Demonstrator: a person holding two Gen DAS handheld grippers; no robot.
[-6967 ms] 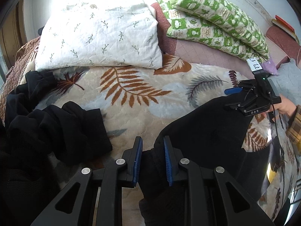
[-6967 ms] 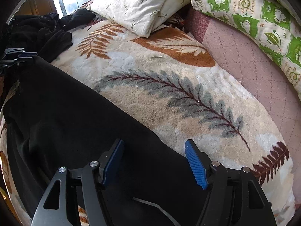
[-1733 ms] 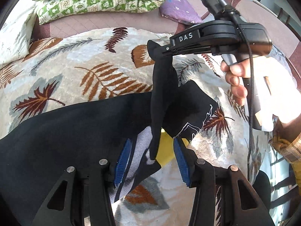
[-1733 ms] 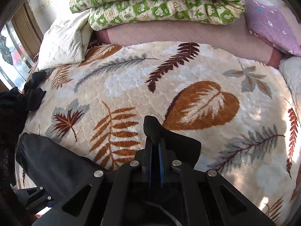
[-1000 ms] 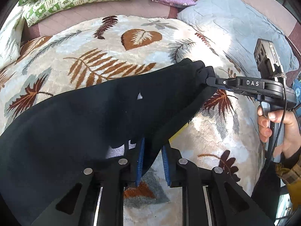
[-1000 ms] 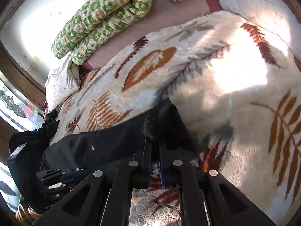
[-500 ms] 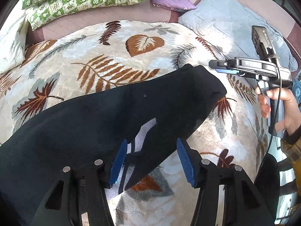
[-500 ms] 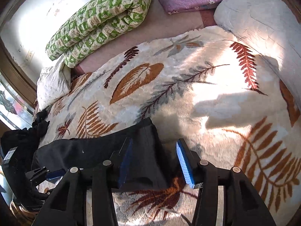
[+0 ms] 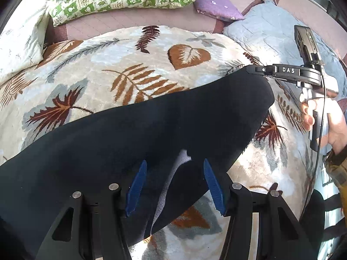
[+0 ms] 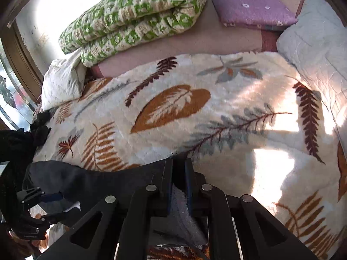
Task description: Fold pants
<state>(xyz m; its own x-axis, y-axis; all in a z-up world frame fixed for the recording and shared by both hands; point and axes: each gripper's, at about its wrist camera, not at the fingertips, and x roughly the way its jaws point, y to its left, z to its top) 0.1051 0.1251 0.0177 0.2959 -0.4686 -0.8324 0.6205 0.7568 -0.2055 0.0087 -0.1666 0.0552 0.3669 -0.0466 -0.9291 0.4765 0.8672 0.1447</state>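
Black gripper [image 9: 175,186], blue pads [image 9: 136,189]

Black pants [image 9: 130,143] on leaf-patterned blanket [image 9: 108,69]

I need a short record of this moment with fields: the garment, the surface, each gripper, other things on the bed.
garment: black pants, lying spread across the bed
surface: leaf-print blanket
left gripper: jaws open above the pants, pads not pressing the cloth
right gripper: jaws have just been closing, now shut on the pants' far corner
other things: green patterned quilt, purple cushion, white pillow
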